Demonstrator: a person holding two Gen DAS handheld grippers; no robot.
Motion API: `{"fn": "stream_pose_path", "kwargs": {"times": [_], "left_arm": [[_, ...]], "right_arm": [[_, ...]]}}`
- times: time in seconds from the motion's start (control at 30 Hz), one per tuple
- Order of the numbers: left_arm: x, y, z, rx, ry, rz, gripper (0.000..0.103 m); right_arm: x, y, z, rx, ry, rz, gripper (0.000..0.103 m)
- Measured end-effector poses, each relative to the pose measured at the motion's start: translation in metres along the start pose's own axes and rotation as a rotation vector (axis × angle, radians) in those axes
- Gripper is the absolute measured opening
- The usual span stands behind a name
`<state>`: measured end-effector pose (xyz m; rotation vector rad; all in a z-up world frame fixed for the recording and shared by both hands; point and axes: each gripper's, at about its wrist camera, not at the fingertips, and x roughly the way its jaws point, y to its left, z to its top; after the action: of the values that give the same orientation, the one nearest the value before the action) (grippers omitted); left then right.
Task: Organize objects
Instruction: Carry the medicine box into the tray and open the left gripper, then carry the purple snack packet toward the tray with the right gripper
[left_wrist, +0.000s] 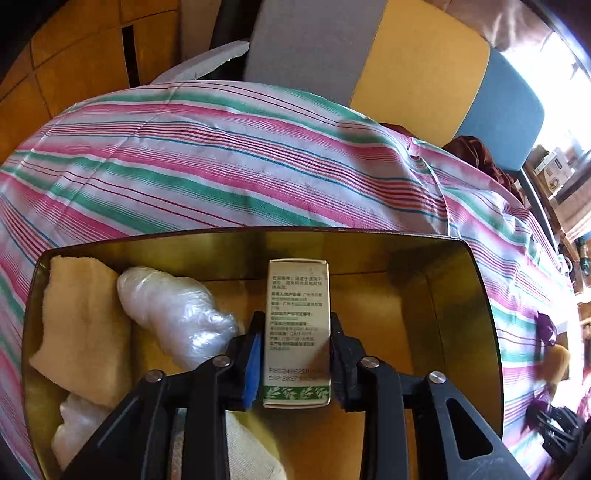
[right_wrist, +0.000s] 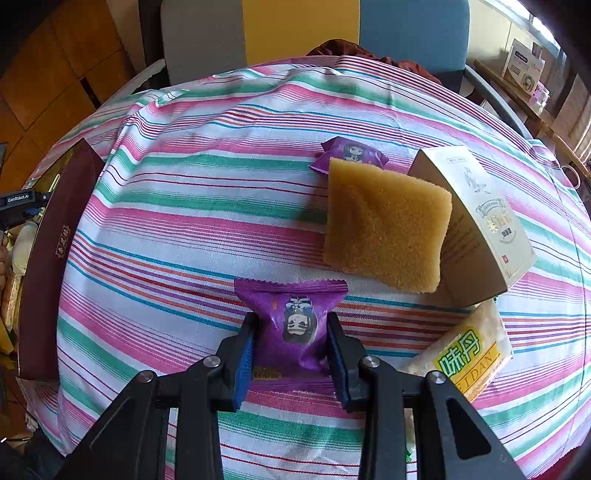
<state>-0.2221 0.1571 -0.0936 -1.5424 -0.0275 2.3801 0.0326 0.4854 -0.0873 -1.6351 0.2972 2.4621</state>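
Two grippers are in use, and each one holds an item. Your left gripper (left_wrist: 295, 354) has its fingers closed on a small white carton (left_wrist: 297, 332) with green printed text. The carton sits at lower centre of the left wrist view, inside the gold-lined box (left_wrist: 454, 295). At the lower left of that box lie a folded yellow cloth (left_wrist: 79, 325) and a clear plastic bundle (left_wrist: 177, 314), touching each other.

Your right gripper (right_wrist: 291, 354) has its fingers closed on a purple snack packet (right_wrist: 291, 325) at lower centre of the right wrist view, over the striped surface (right_wrist: 203, 206). A second purple packet (right_wrist: 349, 151) lies at upper centre, partly under a yellow sponge (right_wrist: 384, 229). The sponge leans against a white carton (right_wrist: 480, 221) at right. A yellow-labelled packet (right_wrist: 465, 354) lies at lower right. The maroon box wall (right_wrist: 55, 258) appears at the left edge.
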Motion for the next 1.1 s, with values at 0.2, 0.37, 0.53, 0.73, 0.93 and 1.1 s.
{"fn": "stream_pose_path", "kwargs": {"times": [0.2, 0.37, 0.53, 0.73, 0.93, 1.1], "left_arm": [[-0.019, -0.006, -0.007, 0.045, -0.045, 0.005, 0.042], [-0.043, -0.011, -0.021, 0.079, -0.092, 0.013, 0.047], [-0.073, -0.018, -0.042, 0.124, -0.147, 0.016, 0.047], [-0.120, -0.024, -0.069, 0.186, -0.250, 0.011, 0.053], [-0.152, -0.023, -0.092, 0.201, -0.316, 0.023, 0.057], [-0.164, -0.018, -0.110, 0.213, -0.334, 0.039, 0.059]], "right_arm": [[0.000, 0.001, -0.001, -0.004, -0.002, -0.004, 0.036], [-0.001, 0.003, -0.003, -0.010, -0.006, -0.012, 0.036], [-0.002, 0.005, -0.005, -0.018, -0.010, -0.021, 0.035], [-0.002, 0.007, -0.004, -0.028, -0.012, -0.035, 0.035], [-0.001, 0.009, -0.003, -0.041, -0.015, -0.052, 0.035], [-0.001, 0.011, -0.003, -0.047, -0.018, -0.065, 0.035]]}}
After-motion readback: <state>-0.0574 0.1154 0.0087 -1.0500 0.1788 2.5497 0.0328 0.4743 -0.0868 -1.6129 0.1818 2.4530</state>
